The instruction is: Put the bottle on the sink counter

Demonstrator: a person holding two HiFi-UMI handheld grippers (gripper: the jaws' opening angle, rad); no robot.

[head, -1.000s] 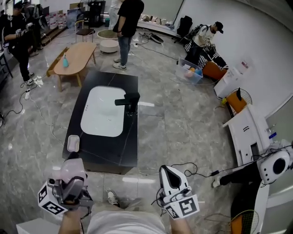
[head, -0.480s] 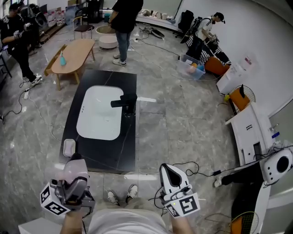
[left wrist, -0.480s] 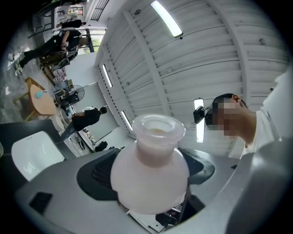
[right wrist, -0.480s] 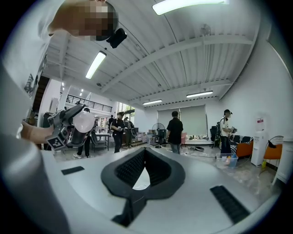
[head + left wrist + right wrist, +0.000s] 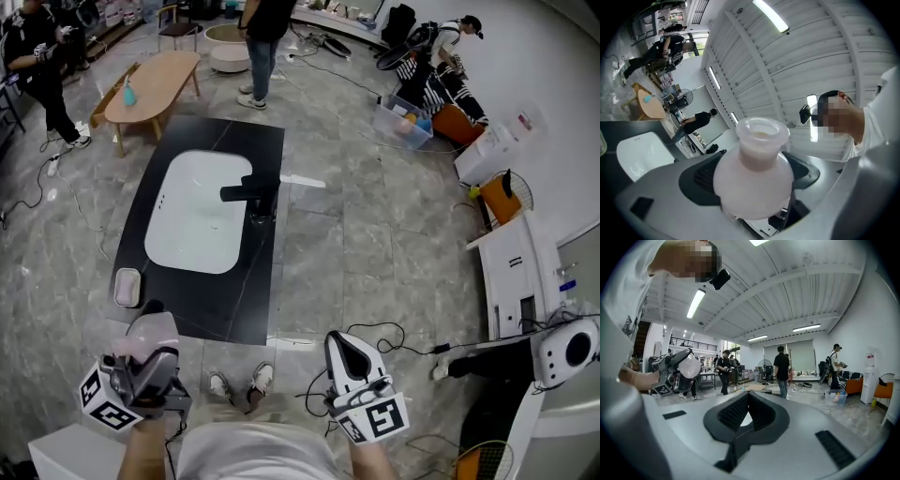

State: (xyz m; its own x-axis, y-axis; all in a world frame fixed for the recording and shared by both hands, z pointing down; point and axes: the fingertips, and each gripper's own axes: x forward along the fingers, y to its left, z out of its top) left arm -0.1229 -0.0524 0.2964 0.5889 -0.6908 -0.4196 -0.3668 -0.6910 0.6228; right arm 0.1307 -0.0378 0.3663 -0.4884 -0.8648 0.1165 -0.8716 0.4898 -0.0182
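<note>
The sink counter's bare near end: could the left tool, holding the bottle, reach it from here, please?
Probably yes. The left tool grips the bottle close to the near end of the sink counter. That end is bare black top apart from a small dish at its left corner, and nothing stands between.

The bottle (image 5: 754,173) is pale pink and cloudy, with a round body, a short neck and a wide flared rim. It is clamped between the jaws of the left gripper (image 5: 150,349), its neck pointing out past their tips. The sink counter (image 5: 253,291), black with a white oval basin, lies ahead of that gripper and below it.
</note>
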